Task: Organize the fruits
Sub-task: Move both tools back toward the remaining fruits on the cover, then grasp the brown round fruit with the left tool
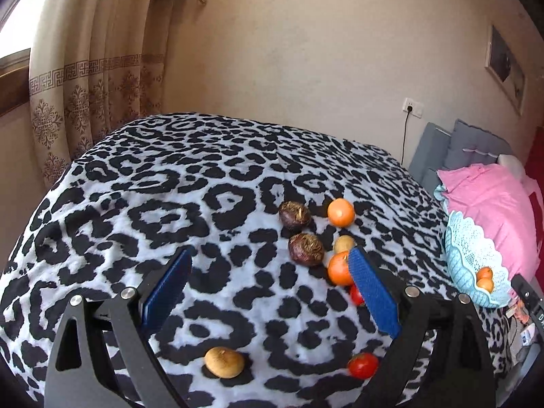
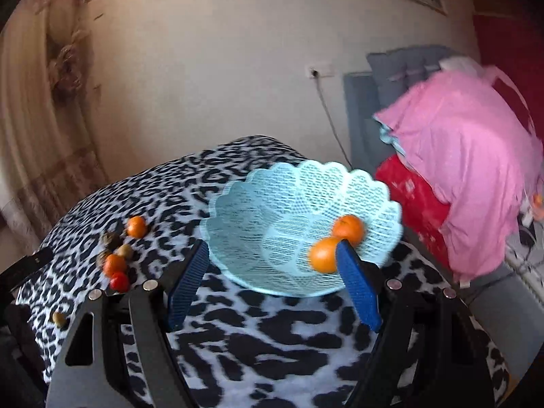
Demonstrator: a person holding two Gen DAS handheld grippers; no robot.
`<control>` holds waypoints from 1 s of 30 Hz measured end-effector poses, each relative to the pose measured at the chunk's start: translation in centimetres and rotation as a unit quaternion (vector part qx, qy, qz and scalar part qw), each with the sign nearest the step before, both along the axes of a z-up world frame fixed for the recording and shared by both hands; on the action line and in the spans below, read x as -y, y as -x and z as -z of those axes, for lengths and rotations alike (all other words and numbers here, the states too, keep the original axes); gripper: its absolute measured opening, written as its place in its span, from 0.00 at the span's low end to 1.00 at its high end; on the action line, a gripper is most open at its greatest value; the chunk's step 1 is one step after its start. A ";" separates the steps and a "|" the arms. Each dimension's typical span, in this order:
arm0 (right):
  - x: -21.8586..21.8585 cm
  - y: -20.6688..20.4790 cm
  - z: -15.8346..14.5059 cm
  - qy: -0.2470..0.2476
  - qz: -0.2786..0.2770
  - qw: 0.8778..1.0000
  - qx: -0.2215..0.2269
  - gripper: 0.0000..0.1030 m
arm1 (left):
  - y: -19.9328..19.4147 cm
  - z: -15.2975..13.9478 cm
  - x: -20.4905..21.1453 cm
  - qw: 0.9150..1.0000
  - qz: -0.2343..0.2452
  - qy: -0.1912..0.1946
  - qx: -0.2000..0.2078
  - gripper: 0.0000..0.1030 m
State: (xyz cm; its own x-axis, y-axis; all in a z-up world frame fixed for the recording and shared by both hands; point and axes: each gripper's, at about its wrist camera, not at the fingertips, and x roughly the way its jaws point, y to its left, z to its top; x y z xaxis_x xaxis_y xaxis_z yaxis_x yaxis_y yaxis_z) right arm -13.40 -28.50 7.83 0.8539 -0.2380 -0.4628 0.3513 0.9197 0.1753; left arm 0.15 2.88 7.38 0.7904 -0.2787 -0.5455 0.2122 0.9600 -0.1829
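While both claws stand wide and empty, the left gripper [image 1: 270, 265] hovers over loose fruit on the leopard-print cloth [image 1: 136, 204], an orange [image 1: 340, 212] among it, and the right gripper [image 2: 272, 258] faces the blue basket [image 2: 272, 197] holding two oranges [image 2: 324, 255].

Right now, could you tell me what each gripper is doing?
Left gripper: open, holding nothing.
Right gripper: open, holding nothing.
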 end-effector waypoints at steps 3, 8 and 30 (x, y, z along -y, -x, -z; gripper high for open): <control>-1.5 -0.5 0.1 0.001 -0.028 1.000 -0.004 0.77 | 0.6 0.3 -0.2 1.000 0.009 -0.009 -0.001 0.90; -3.8 -1.6 0.7 0.001 -0.070 0.997 -0.021 0.77 | 2.1 0.9 -0.6 0.999 0.024 -0.028 -0.009 0.90; -8.4 -4.2 3.1 -0.015 -0.180 0.981 -0.078 0.77 | 3.0 4.9 -2.1 0.993 0.033 -0.048 -0.099 0.48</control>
